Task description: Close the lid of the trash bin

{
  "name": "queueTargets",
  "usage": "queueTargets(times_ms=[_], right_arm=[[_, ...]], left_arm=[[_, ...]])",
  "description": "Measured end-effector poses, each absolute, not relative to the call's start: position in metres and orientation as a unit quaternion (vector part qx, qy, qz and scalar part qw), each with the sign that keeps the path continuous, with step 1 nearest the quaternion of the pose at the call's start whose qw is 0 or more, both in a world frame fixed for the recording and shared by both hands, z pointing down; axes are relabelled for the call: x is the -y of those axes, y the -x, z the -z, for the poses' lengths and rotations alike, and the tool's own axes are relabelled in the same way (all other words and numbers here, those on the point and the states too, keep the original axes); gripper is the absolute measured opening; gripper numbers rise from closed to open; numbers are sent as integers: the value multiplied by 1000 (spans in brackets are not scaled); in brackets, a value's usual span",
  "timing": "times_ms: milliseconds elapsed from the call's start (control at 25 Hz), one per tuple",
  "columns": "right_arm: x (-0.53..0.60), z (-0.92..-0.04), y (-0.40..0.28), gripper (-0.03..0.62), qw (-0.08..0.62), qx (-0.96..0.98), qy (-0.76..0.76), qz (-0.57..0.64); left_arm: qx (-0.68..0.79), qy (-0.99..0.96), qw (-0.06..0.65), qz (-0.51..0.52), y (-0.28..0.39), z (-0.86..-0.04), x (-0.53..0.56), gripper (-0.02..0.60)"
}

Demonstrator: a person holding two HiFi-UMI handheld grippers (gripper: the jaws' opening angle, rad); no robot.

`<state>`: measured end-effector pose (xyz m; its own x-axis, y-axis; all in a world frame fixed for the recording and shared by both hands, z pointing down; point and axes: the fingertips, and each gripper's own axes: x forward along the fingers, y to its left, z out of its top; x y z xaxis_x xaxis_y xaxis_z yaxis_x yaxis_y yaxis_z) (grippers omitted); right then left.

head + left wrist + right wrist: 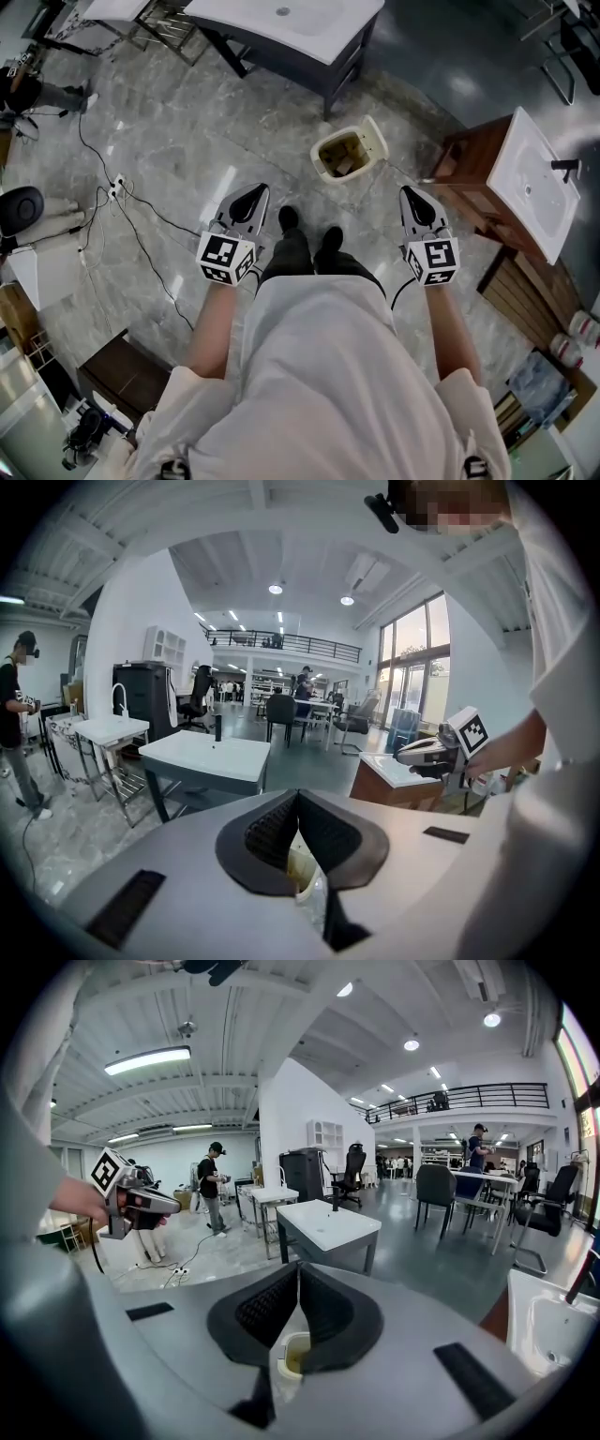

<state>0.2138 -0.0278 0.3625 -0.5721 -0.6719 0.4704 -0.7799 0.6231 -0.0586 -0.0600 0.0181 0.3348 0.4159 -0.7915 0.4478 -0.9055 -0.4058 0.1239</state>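
the open trash bin [339, 157] stands on the floor [187, 122] just ahead of your shoes [309, 225], its lid [377, 137] flipped up on the far right side, nearer your right tool [413, 197] than your left tool [253, 195], both pinched closed and empty.

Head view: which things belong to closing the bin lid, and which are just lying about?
For the job: trash bin, its open lid, left gripper and right gripper, both shut and empty.
Just lying about: floor cables, power strip, white sink table, wooden vanity.
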Motion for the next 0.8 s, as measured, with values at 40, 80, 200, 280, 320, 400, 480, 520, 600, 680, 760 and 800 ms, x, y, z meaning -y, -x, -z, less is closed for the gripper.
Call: queueTargets(times_ms=[40,80,200,280,320,400,480,520,600,680,760,800], right_arm=[[31,-364,-214,31,208,875,-417,-133],[34,-366,-214,31,210,872,-421,-134],[41,-373,-212,31,216,865,-432,-137],[45,-378,-210,31,221,860,-438,-142],[47,-380,-208,31,224,857,-442,-144],[51,-386,-204,31,230,850,-449,-150],[56,-391,-198,31,236,845,-454,-154],[59,-394,-194,31,239,843,-456,-155],[65,-401,-185,31,242,839,-460,-159],[71,-409,-178,31,246,835,-463,-166],[75,-419,-173,31,250,830,-468,-172],[77,-425,-171,31,253,827,-471,-175]], left_arm=[[513,-824,176,-162,61,-336,-14,17],[511,-826,175,-163,62,-337,-11,17],[504,-831,166,-169,66,-342,-2,17],[495,-835,164,-173,69,-347,4,17],[490,-838,164,-175,69,-349,8,17],[476,-844,168,-179,72,-356,16,17],[463,-850,172,-183,75,-363,25,17],[456,-853,174,-184,77,-367,29,17],[445,-858,177,-187,80,-376,39,17],[434,-862,180,-190,82,-385,49,17],[424,-866,183,-193,84,-394,57,17],[419,-867,186,-196,84,-400,60,17]])
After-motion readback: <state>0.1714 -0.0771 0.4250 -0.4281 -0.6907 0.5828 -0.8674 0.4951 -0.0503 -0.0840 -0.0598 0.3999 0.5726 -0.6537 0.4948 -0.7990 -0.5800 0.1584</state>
